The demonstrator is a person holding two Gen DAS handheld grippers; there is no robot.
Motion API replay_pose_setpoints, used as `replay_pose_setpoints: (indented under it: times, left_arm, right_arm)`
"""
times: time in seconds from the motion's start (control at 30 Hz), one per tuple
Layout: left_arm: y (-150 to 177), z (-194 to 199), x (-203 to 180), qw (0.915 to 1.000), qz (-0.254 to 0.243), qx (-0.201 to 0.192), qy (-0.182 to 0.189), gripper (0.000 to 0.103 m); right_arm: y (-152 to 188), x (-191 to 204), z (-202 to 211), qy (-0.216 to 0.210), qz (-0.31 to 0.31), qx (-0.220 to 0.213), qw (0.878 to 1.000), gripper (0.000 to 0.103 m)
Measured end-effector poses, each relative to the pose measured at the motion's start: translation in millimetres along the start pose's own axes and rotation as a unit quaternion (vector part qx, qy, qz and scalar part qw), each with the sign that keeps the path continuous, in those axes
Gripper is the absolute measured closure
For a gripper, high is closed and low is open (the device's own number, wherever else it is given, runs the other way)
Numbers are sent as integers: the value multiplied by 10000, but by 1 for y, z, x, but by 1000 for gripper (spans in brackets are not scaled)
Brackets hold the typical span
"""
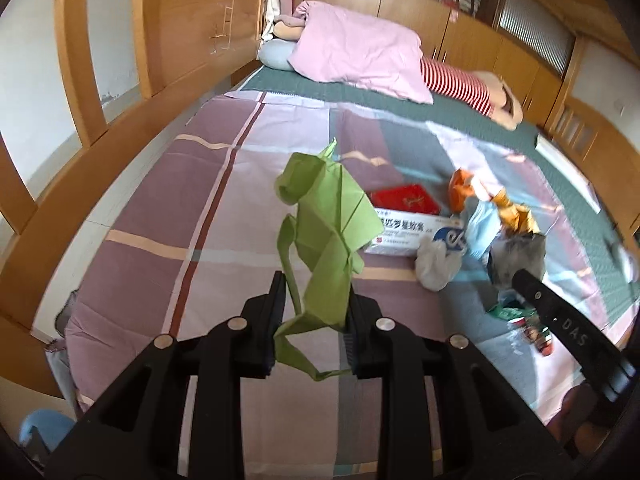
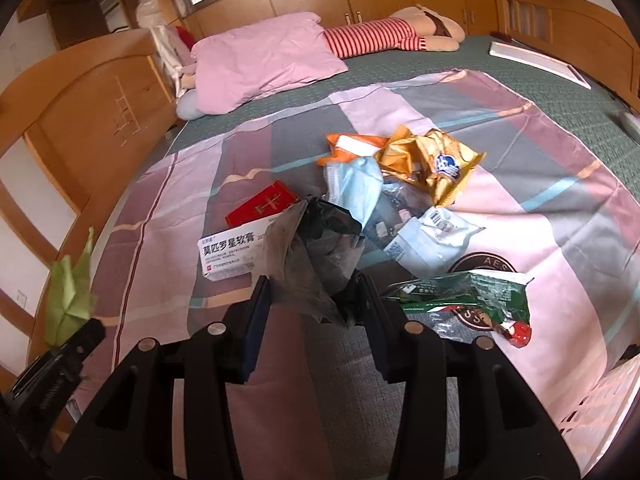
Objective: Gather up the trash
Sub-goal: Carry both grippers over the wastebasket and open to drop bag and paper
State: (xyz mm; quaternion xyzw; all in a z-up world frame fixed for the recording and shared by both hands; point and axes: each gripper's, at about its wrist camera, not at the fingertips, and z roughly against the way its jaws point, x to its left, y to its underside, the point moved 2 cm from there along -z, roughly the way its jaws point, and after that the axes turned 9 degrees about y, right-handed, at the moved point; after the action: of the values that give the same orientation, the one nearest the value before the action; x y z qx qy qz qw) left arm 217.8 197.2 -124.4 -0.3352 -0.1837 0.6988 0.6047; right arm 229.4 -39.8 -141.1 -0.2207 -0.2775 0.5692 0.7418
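Observation:
My left gripper (image 1: 316,312) is shut on a green folded-paper figure (image 1: 324,236), held above the striped sheet (image 1: 160,216); the same green paper (image 2: 68,292) shows at the left of the right wrist view. My right gripper (image 2: 314,304) is shut on a dark grey plastic bag (image 2: 316,248), whose mouth gapes upward; that bag (image 1: 520,256) also appears at the tip of the right gripper in the left view. Trash lies on the sheet: a white medicine box (image 2: 230,254), a red box (image 2: 260,204), a blue face mask (image 2: 352,184), a gold snack wrapper (image 2: 432,160), and a green wrapper (image 2: 468,296).
A pink pillow (image 2: 264,60) and a striped stuffed toy (image 2: 380,38) lie at the bed's far end on a green mat (image 2: 520,92). Wooden bed rails (image 1: 80,128) and cupboards run along the left. A white crumpled bag (image 1: 436,264) sits near the medicine box.

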Motion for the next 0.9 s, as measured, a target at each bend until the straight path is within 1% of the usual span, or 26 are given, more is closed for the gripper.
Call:
replay_pose_setpoints:
  times: [0.03, 0.1, 0.17, 0.23, 0.27, 0.33, 0.4, 0.47, 0.53, 0.6, 0.67, 0.7, 0.73, 0.8, 0.87, 0.9]
  left_arm:
    - [-1, 1, 1, 9999, 59, -8, 115, 76]
    - [-4, -1, 1, 9979, 269, -8, 581, 76]
    - [-5, 1, 6, 9912, 599, -8, 1182, 76]
    - [-8, 1, 11, 9812, 913, -28, 1699, 76]
    - [-9, 1, 11, 9772, 997, -45, 1872, 76]
    - [-9, 2, 8, 9736, 997, -76, 2050, 76]
    - [-7, 2, -1, 9723, 902, -87, 2155, 76]
    - [-5, 2, -11, 9710, 785, -66, 2258, 76]
    - [-2, 2, -24, 9705, 643, -35, 2325, 76]
    - [2, 5, -43, 9707, 401, -28, 2371, 76]
    - [6, 9, -63, 9704, 134, -31, 2412, 76]
    - [9, 11, -73, 9696, 1, -24, 2448, 76]
    - [13, 12, -88, 9675, -177, -3, 2521, 76]
    - [19, 12, -109, 9632, -430, 58, 2653, 76]
    - [28, 13, -133, 9576, -712, 140, 2786, 76]
    - [33, 14, -144, 9545, -837, 191, 2856, 76]
  right_arm:
    - [-1, -3, 3, -29, -69, -76, 9999, 58]
    - [-4, -10, 14, -106, -193, -333, 9992, 58]
    - [-5, -22, 32, -267, -419, -631, 9968, 58]
    - [-4, -36, 47, -499, -669, -737, 9938, 58]
    - [-4, -46, 58, -592, -809, -798, 9918, 58]
    - [-8, -64, 80, -692, -974, -968, 9881, 58]
    - [-17, -81, 101, -581, -892, -922, 9900, 58]
    - [-24, -99, 119, -507, -671, -736, 9937, 58]
    - [-22, -122, 133, -230, -495, -527, 9971, 58]
    - [-8, -161, 149, 307, -416, -322, 9981, 58]
    - [8, -196, 157, 813, -434, -76, 9957, 58]
    - [18, -215, 160, 1073, -467, 144, 9930, 58]
    - [28, -227, 161, 1222, -490, 320, 9908, 58]
    - [52, -252, 157, 1570, -446, 864, 9828, 55]
    - [78, -267, 148, 1872, -210, 1528, 9701, 47]
    - [87, -273, 147, 1920, -187, 1714, 9661, 45]
